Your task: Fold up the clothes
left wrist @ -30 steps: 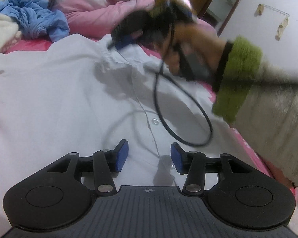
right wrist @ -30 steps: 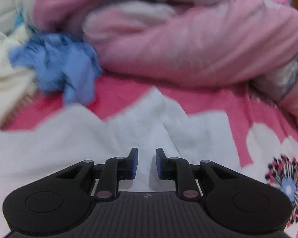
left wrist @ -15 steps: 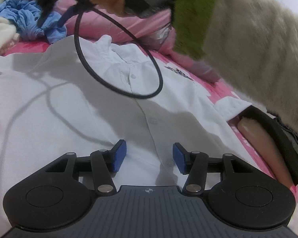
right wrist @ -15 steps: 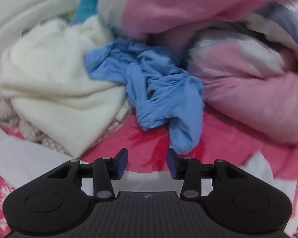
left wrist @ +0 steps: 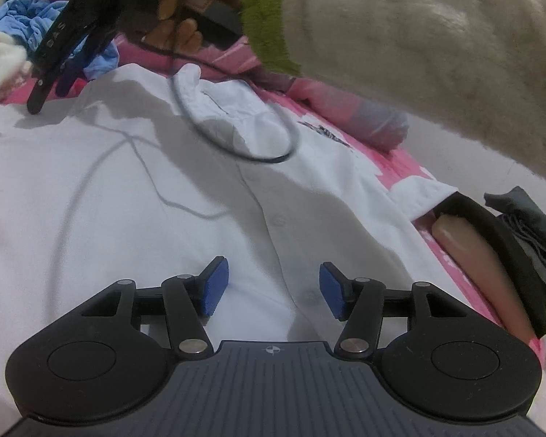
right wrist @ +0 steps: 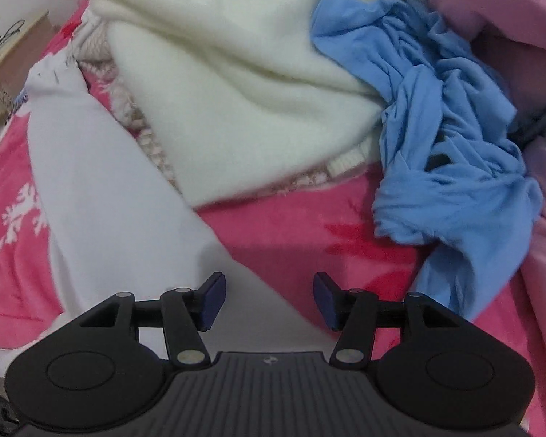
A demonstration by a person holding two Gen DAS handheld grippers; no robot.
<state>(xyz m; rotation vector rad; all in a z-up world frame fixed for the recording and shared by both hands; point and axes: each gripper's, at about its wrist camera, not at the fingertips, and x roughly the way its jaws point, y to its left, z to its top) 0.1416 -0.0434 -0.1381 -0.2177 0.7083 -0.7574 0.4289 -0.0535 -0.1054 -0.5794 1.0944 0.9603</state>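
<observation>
Having swung from the collar across the white shirt [left wrist: 134, 196], the right gripper [right wrist: 269, 300], jaws just spread and empty, probably seeks the sleeve [right wrist: 102, 196]; the left gripper [left wrist: 273, 295] hovers half-open, empty.

The white shirt [left wrist: 134, 196] is lying as smooth, thin woven cloth, matt, with small glossy buttons. The cream garment [right wrist: 236, 83] is looking soft and fleecy, the blue garment [right wrist: 444, 138] like thin crumpled jersey. The pink bedspread [right wrist: 302, 233] is showing a plush nap. The sleeve [left wrist: 436, 54] is reading as shaggy pile, possibly fleece, blurred. The left gripper [left wrist: 274, 289] is showing matt black plastic with dull metal rivets.
</observation>
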